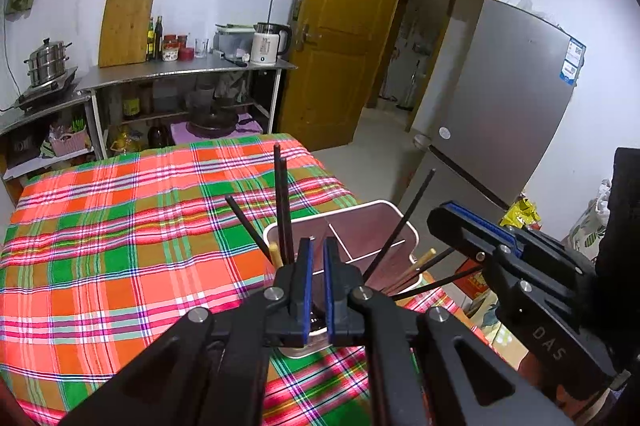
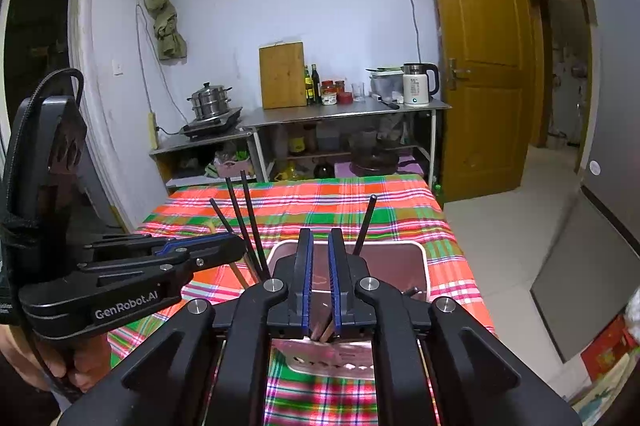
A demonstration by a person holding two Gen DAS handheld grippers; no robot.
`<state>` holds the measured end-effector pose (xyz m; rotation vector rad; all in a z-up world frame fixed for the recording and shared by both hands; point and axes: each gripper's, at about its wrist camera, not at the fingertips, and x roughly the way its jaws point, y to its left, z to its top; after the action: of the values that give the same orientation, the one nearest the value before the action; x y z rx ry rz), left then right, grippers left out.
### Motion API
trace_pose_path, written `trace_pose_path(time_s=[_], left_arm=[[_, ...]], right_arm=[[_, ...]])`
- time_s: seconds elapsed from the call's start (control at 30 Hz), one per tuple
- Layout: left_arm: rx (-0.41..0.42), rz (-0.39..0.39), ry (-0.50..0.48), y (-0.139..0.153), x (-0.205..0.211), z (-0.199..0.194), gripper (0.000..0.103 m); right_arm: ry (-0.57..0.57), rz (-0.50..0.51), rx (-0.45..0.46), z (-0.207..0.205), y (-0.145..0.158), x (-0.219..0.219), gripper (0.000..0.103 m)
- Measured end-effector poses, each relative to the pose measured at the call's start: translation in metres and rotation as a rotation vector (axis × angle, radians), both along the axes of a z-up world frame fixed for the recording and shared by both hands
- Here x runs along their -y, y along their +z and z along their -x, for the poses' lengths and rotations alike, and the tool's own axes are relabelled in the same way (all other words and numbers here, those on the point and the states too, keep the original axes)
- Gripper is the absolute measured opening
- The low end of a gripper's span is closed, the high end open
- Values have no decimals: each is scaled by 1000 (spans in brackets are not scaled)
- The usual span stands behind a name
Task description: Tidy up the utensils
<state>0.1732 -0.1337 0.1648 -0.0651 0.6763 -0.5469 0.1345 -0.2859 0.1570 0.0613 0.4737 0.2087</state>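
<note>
We see the utensil holder (image 1: 394, 226), a white-rimmed box with dark reddish inner walls and thin dividers, standing on the plaid tablecloth (image 1: 120, 246) near the table's right edge, directly ahead of and below both pairs of tongs. Black chopsticks (image 1: 282, 202) stand in its left part, just left of the left gripper's tips, leaning outward at different angles, with a pale wooden chopstick (image 1: 274, 253) beside them. More black and wooden sticks (image 1: 416, 264) fan out of its right side, toward the right gripper.

The left gripper (image 1: 318, 246) hangs over the holder's near left part with its blue-padded jaws drawn almost together; only a narrow slit shows between them and we see nothing pinched there. The right gripper (image 2: 320, 238) sits over the holder's near edge, its jaws nearly closed with a slim gap. A couple of brown wooden sticks (image 2: 322, 331) show low in that gap, near the base of the fingers; we cannot tell whether the pads press on them.

In the right wrist view the left gripper reaches in from the left, held by a hand (image 2: 24, 358) at the lower corner.

Beyond the tongs stand metal shelves (image 2: 344, 114) with a kettle (image 2: 418, 84), a cutting board (image 2: 282, 74) and a steamer pot (image 2: 210, 100); to their right, a wooden door (image 2: 480, 66) and a grey refrigerator (image 1: 508, 98).
</note>
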Motion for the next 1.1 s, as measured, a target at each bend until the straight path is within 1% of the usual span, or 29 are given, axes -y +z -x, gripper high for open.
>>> trace_pose_path(time_s=[0.13, 0.3, 0.43, 0.5, 0.7, 0.83, 0.9, 1.0, 1.1], left_arm=[[27, 7, 5, 7, -5, 10, 9], [51, 19, 14, 12, -14, 22, 17], [64, 20, 19, 10, -21, 32, 23], [66, 18, 24, 4, -24, 38, 27], [48, 15, 39, -16, -30, 52, 27], [55, -12, 41, -28, -31, 64, 29], [63, -16, 38, -33, -30, 71, 33], [81, -26, 37, -39, -29, 81, 38], [97, -29, 34, -46, -28, 91, 40]], right_arm=[[-3, -10, 14, 7, 4, 4, 8], [-12, -21, 31, 17, 8, 10, 10], [-20, -18, 36, 26, 8, 11, 10], [-24, -19, 34, 32, 5, 10, 11], [-28, -16, 16, 47, -7, 7, 11], [-19, -10, 0, 53, -19, 4, 12], [-13, -12, -5, 57, -24, 2, 14], [-7, -6, -7, 63, -32, 0, 23], [-3, -9, -13, 70, -40, -2, 25]])
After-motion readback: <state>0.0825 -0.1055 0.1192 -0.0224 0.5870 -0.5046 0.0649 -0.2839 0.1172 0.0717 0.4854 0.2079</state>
